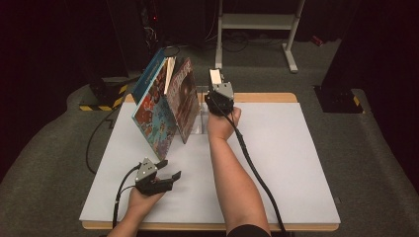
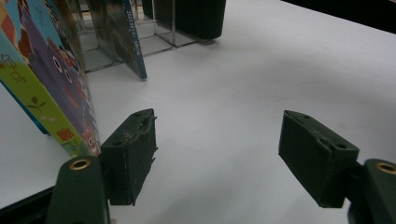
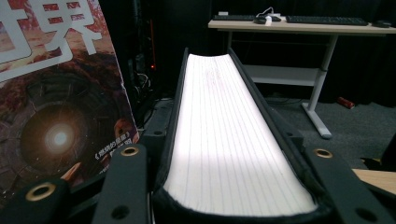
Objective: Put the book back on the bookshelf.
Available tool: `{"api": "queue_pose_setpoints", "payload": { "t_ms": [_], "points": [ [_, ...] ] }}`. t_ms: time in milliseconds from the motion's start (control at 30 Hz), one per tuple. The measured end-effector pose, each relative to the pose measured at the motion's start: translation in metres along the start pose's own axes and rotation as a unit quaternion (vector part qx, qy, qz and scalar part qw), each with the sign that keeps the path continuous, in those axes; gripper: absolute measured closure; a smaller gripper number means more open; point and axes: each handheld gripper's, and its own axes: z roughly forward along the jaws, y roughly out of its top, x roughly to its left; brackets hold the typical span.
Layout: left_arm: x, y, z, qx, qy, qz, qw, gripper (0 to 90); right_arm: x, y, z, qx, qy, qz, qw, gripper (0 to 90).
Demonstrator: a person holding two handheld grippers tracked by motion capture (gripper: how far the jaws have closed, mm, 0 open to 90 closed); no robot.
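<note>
High view: right tool (image 1: 216,78) clenched on a black book (image 1: 215,76) at the desk's (image 1: 276,148) far edge, just right of the leaning picture books (image 1: 165,106). Left tool (image 1: 168,169) released, near those books.

Left gripper view: jaws wide apart above the desk, picture books at left.

Right gripper view: book's white pages (image 3: 224,135) between the jaws, a brown cover (image 3: 56,93) at left.

Glossy card covers on picture books (image 1: 158,111); matt white paper page edges on black-covered book (image 3: 229,135); smooth matt white counter (image 1: 276,163), wood edge.
</note>
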Motion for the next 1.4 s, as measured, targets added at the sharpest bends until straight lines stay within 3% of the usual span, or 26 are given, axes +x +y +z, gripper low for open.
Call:
{"api": "queue_pose_setpoints", "payload": {
  "t_ms": [1067,1400],
  "points": [
    [-0.0001,-0.0002,-0.0001,0.000,-0.001,0.000,1.0000,27.6,0.0022,-0.0075,-0.0006,-0.010,0.007,-0.001,0.9999,51.1],
    [-0.0001,-0.0002,0.0001,0.000,-0.001,0.000,1.0000,27.6,-0.0015,-0.0064,0.0010,-0.003,0.029,0.005,0.9996,44.6]
  ]
}}
